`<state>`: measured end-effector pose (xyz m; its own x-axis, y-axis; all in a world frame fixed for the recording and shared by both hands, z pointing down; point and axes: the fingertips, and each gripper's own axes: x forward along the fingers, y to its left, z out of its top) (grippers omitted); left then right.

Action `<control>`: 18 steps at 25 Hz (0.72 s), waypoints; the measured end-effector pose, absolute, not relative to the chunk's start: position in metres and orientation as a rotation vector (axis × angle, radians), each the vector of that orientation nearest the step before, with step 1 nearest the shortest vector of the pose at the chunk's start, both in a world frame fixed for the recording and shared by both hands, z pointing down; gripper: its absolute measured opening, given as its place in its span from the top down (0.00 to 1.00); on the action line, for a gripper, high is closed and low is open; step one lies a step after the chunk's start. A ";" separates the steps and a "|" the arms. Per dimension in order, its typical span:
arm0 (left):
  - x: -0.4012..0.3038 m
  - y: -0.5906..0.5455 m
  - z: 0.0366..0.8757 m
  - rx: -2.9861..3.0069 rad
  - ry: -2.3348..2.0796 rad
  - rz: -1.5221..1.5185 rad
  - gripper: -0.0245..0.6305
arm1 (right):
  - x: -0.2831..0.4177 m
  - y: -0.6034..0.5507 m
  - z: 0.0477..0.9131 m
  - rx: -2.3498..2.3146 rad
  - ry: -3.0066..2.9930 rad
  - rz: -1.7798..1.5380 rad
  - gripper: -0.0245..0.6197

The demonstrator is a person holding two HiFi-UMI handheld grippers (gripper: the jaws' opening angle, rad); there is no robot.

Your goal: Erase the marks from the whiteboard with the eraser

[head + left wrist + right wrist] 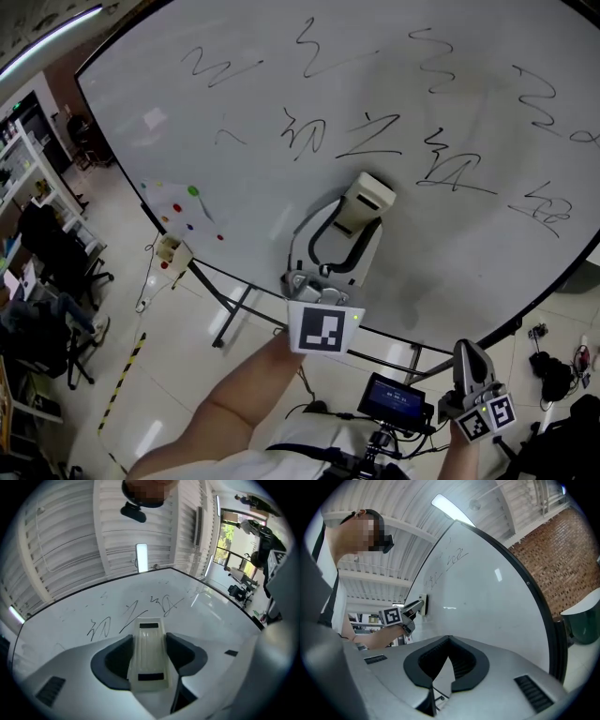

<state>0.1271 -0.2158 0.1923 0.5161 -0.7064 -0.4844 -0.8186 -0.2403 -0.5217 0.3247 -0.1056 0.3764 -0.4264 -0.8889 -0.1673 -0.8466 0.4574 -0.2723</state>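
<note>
A large whiteboard (pixel 281 84) carries several black scribbled marks (pixel 375 136) across its upper half. My left gripper (pixel 356 230) is shut on a cream eraser (pixel 364 202), which rests against the board just below the middle row of marks. In the left gripper view the eraser (pixel 149 653) stands between the jaws, with marks (pixel 126 618) just beyond its tip. My right gripper (pixel 469 366) hangs low at the bottom right, away from the board, jaws closed with nothing between them (pixel 446 667). In the right gripper view the eraser (pixel 423 605) presses the board from the left gripper (pixel 412 607).
Coloured magnets (pixel 192 192) dot the board's lower left. A black metal stand (pixel 234 309) holds the board. A small screen (pixel 396 401) sits at my waist. Chairs and desks (pixel 47 253) stand at the left; a brick wall (pixel 562 545) lies beyond the board's right edge.
</note>
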 end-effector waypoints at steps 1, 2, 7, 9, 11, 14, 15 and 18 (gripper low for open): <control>0.117 -0.219 0.191 -2.014 1.271 0.215 0.58 | 0.326 -0.107 0.376 -1.484 2.428 -0.212 0.92; 0.104 -0.224 0.192 -2.021 1.305 0.227 0.58 | 0.326 -0.108 0.377 -1.482 2.431 -0.214 0.92; 0.009 -0.262 0.205 -2.067 1.556 0.240 0.58 | 0.298 -0.121 0.379 -1.444 2.451 -0.224 0.92; -0.037 -0.278 0.208 -2.074 1.634 0.286 0.58 | 0.283 -0.130 0.380 -1.429 2.459 -0.229 0.92; -0.074 -0.291 0.209 -2.104 1.647 0.370 0.57 | 0.269 -0.139 0.382 -1.422 2.463 -0.232 0.92; -0.109 -0.303 0.208 -2.147 1.600 0.427 0.57 | 0.249 -0.150 0.382 -1.417 2.467 -0.229 0.92; -0.119 -0.307 0.206 -2.143 1.600 0.414 0.57 | 0.242 -0.153 0.382 -1.416 2.466 -0.228 0.92; -0.152 -0.322 0.200 -2.141 1.628 0.424 0.57 | 0.224 -0.161 0.384 -1.425 2.460 -0.230 0.92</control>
